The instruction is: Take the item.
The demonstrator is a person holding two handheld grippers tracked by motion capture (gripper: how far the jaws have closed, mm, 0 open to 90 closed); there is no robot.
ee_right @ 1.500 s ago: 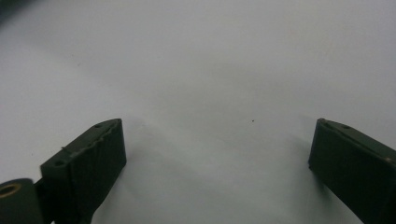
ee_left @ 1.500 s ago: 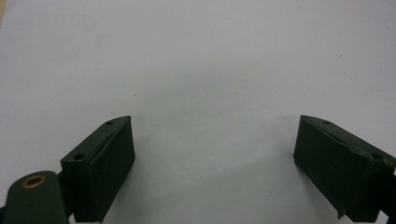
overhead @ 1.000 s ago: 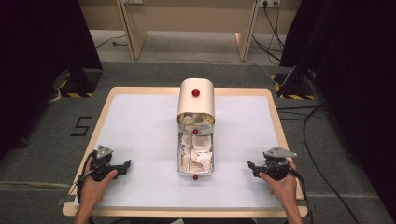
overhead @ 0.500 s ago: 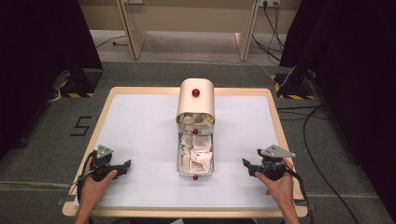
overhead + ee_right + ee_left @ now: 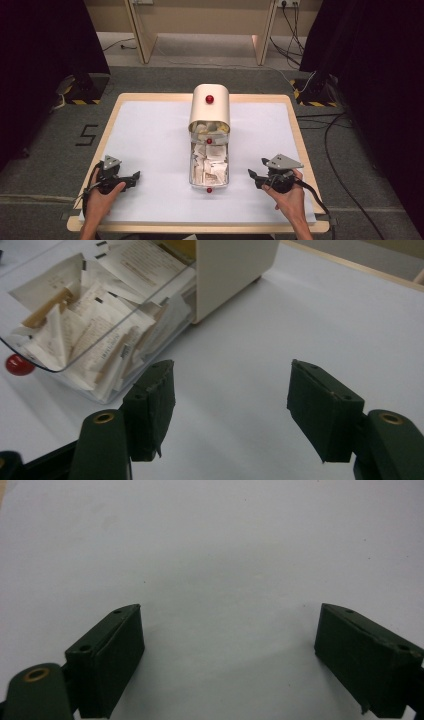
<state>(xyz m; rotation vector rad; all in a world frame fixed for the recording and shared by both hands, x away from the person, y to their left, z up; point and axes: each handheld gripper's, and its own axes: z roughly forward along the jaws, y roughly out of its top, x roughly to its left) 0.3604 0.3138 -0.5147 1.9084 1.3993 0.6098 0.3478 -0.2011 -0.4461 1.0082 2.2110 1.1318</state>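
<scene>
While both grippers sit low on the white bench (image 5: 150, 130), the clear drawer (image 5: 209, 167) of paper slips lies mid-bench, pulled out of its cream box (image 5: 209, 107). Right gripper (image 5: 256, 176) fingers apart, just been closing, nothing between. Left gripper (image 5: 134, 178) fingers wide apart, empty.

A dark numeral "5" (image 5: 88, 135) is marked on the grey carpeted floor (image 5: 45, 165), just left of the table. The folded white paper slips (image 5: 90, 325) in the clear plastic drawer (image 5: 30, 359) carry printed lines too small to read.
</scene>
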